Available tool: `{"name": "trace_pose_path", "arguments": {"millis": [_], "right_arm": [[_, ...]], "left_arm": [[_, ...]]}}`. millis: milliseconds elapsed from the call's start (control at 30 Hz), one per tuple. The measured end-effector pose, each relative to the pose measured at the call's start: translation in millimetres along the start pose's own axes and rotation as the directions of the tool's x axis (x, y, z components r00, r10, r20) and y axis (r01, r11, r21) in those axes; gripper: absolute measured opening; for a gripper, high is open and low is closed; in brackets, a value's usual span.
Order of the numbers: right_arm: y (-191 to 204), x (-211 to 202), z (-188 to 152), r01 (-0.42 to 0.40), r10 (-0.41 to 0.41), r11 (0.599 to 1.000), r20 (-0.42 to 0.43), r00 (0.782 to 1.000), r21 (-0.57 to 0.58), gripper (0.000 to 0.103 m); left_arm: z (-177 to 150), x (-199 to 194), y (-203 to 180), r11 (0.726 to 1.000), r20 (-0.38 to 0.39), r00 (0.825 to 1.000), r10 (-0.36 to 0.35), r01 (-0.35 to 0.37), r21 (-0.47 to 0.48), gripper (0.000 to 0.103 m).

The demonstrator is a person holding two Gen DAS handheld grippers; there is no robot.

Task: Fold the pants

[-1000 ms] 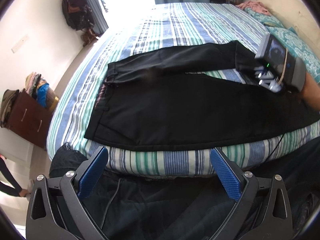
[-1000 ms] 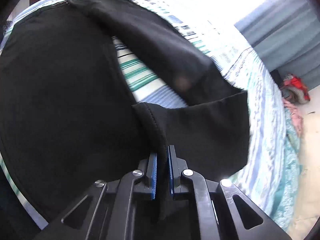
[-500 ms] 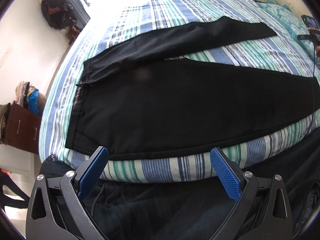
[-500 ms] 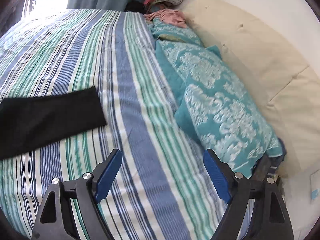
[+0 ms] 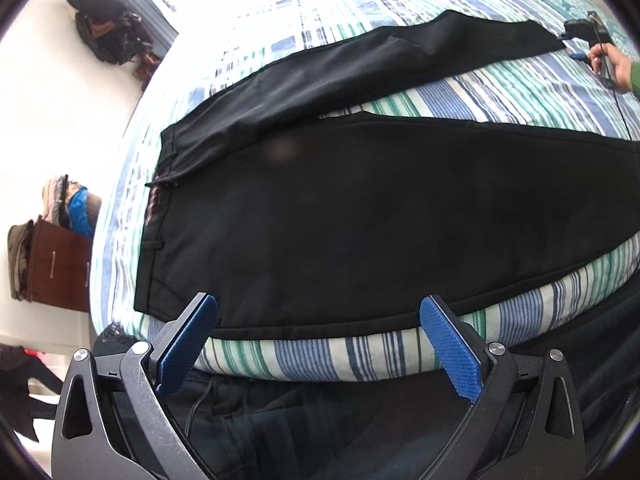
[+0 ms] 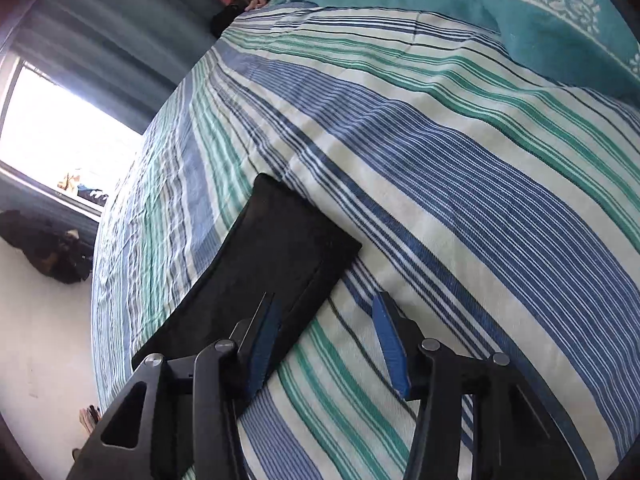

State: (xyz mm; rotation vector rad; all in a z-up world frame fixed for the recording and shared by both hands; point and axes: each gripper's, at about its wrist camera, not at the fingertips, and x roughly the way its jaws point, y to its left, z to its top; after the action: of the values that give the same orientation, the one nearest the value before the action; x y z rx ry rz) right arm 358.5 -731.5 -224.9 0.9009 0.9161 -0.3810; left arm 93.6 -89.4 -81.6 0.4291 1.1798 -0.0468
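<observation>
Black pants (image 5: 360, 208) lie spread flat on the striped bed (image 5: 320, 348), waistband at the left, the two legs splayed apart toward the right. My left gripper (image 5: 318, 344) is open and empty, just short of the near leg's lower edge at the mattress side. My right gripper (image 6: 326, 344) is open and empty, low over the sheet, with its left finger over the hem end of the far leg (image 6: 272, 264). The right gripper also shows in the left wrist view (image 5: 588, 46) at the far leg's hem.
Teal patterned pillows (image 6: 540, 12) lie at the head of the bed. A dark wooden dresser (image 5: 56, 272) with stacked clothes stands by the left wall. A dark bag (image 5: 108, 36) sits on the floor near the bright window (image 6: 60, 140).
My right gripper let go of the far leg's hem, opened, and now hovers low at that hem. The far leg now lies flat. My left gripper moved closer to the pants.
</observation>
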Motion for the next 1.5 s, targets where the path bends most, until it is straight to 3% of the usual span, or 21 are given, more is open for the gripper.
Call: {"name": "trace_pose_path", "arguments": {"millis": [100,133,167,267,333,367,433,500,600,733,767,833,900,967,1000,1067,1167,1267,1333,1400,1500], "right_arm": [[-4.0,15.7,7.0,-0.085,0.077,0.988,0.062,0.995,0.131,0.049],[1.4,20.3,9.6,-0.082,0.077,0.988,0.039,0.996,0.129,0.041],[11.9,18.4,14.1,-0.018,0.016,0.997,0.021,1.000,0.070,0.018],[49.3,-5.4,17.4,0.174,-0.148,0.952,0.117,0.982,-0.254,0.017],[44.6,4.0,10.5,0.277,-0.262,0.903,0.089,0.961,-0.329,0.018],[36.6,12.2,6.5,0.288,-0.288,0.906,0.049,0.957,-0.311,0.020],[35.2,6.6,-0.4,0.271,-0.253,0.921,0.099,0.962,-0.279,0.032],[45.9,0.7,-7.5,0.303,-0.278,0.915,0.128,0.952,-0.265,0.069],[58.8,-31.1,-33.0,0.250,-0.197,0.924,0.199,0.960,-0.290,0.071],[69.0,-78.2,-99.5,0.081,-0.021,0.929,0.166,0.986,-0.360,0.072],[66.0,-93.2,-122.4,0.040,0.018,0.928,0.152,0.988,-0.371,0.074],[61.2,-112.7,-167.4,-0.026,0.078,0.925,0.123,0.989,-0.380,0.077],[46.4,-133.2,-211.8,-0.062,0.114,0.924,0.117,0.987,-0.377,0.077],[31.5,-154.5,-251.2,-0.019,0.089,0.922,0.165,0.982,-0.386,0.079],[24.9,-163.5,-266.0,0.027,0.053,0.921,0.192,0.980,-0.389,0.083],[15.6,-176.4,-281.5,0.091,-0.017,0.922,0.196,0.980,-0.376,0.087],[15.3,-173.0,-289.4,0.024,0.017,0.915,0.099,0.995,-0.402,0.088],[7.2,-152.8,-290.3,0.084,-0.063,0.892,0.061,0.996,-0.444,0.088],[-28.4,-146.9,-273.0,0.186,-0.165,0.923,0.091,0.982,-0.337,0.087],[-78.7,-166.5,-255.0,0.050,-0.030,0.989,0.145,0.989,-0.139,0.072],[-129.5,-198.0,-243.4,0.069,-0.091,0.993,0.260,0.961,0.091,0.063]], "left_arm": [[5.9,8.2,-3.3,1.000,-0.026,1.000,0.008,-0.008,0.002,0.102],[6.9,9.7,-6.4,1.000,-0.031,1.000,0.004,-0.004,0.011,0.102],[8.1,10.3,-10.0,1.000,-0.029,1.000,-0.001,0.001,0.022,0.102],[8.3,9.5,-19.8,0.998,-0.008,1.000,-0.012,0.012,0.061,0.102],[6.7,12.9,-25.6,0.996,-0.015,1.000,-0.019,0.020,0.084,0.102],[6.9,15.1,-27.9,0.995,-0.020,1.000,-0.019,0.021,0.098,0.102],[13.7,17.4,-29.7,0.993,0.005,1.000,0.000,0.000,0.121,0.102],[34.6,21.5,-18.9,0.995,0.053,0.999,0.013,-0.018,0.102,0.102],[92.1,42.4,28.3,0.999,0.160,0.986,0.041,-0.035,-0.042,0.102],[162.3,121.2,105.0,0.951,0.204,0.973,0.107,-0.041,-0.306,0.102],[168.6,150.0,115.9,0.943,0.179,0.971,0.161,-0.098,-0.318,0.102],[164.2,223.2,133.9,0.906,-0.025,0.947,0.320,-0.313,-0.286,0.103],[142.9,226.7,167.7,0.895,0.070,0.976,0.204,-0.157,-0.417,0.103],[139.3,220.2,190.7,0.844,-0.052,0.972,0.229,-0.224,-0.487,0.102],[134.5,207.1,195.4,0.838,-0.036,0.980,0.198,-0.188,-0.513,0.101],[119.4,172.5,185.9,0.856,0.073,0.991,0.114,-0.061,-0.513,0.101],[92.9,133.5,131.9,0.913,0.173,0.985,0.002,0.068,-0.402,0.102],[64.6,135.1,68.0,0.955,0.157,0.986,-0.058,0.100,-0.278,0.102],[47.3,152.1,41.8,0.963,0.126,0.991,-0.035,0.066,-0.260,0.102],[37.0,144.5,44.6,0.950,0.171,0.985,-0.010,0.063,-0.305,0.103],[43.1,132.6,56.8,0.945,0.115,0.992,-0.057,0.091,-0.315,0.102]]}}
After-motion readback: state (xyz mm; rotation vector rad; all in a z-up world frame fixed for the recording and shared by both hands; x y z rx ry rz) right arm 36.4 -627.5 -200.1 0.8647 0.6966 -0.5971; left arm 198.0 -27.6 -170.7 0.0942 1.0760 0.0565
